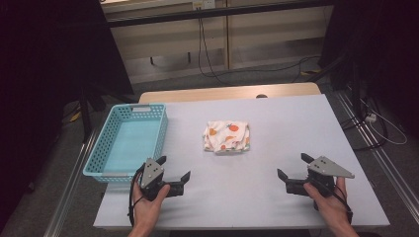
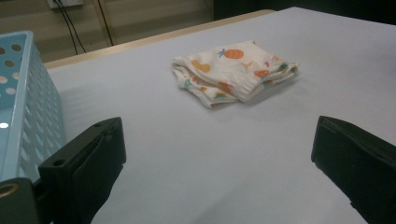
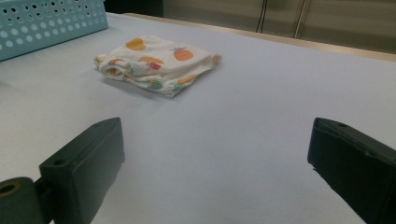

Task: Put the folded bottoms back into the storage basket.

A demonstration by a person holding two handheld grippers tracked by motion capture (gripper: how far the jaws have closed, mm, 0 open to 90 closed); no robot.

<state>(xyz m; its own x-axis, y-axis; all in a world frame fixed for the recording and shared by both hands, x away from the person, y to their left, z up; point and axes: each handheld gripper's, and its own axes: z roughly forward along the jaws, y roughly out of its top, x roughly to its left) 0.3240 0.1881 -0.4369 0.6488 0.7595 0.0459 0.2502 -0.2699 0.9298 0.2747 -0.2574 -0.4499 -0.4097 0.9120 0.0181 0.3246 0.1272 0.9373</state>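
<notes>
Holding both hand-held grippers low at the near edge of the desk [image 1: 296, 128], left [image 1: 174, 170] and right [image 1: 292, 167], I keep their jaws wide and empty, aimed at the folded cloth [image 1: 227, 137] mid-desk, right of the basket [image 1: 106, 148], ready to pick it up.

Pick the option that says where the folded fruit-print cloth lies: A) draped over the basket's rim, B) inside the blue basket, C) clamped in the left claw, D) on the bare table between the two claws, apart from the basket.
D: the folded cloth lies flat on the table, apart from the blue basket.
</notes>
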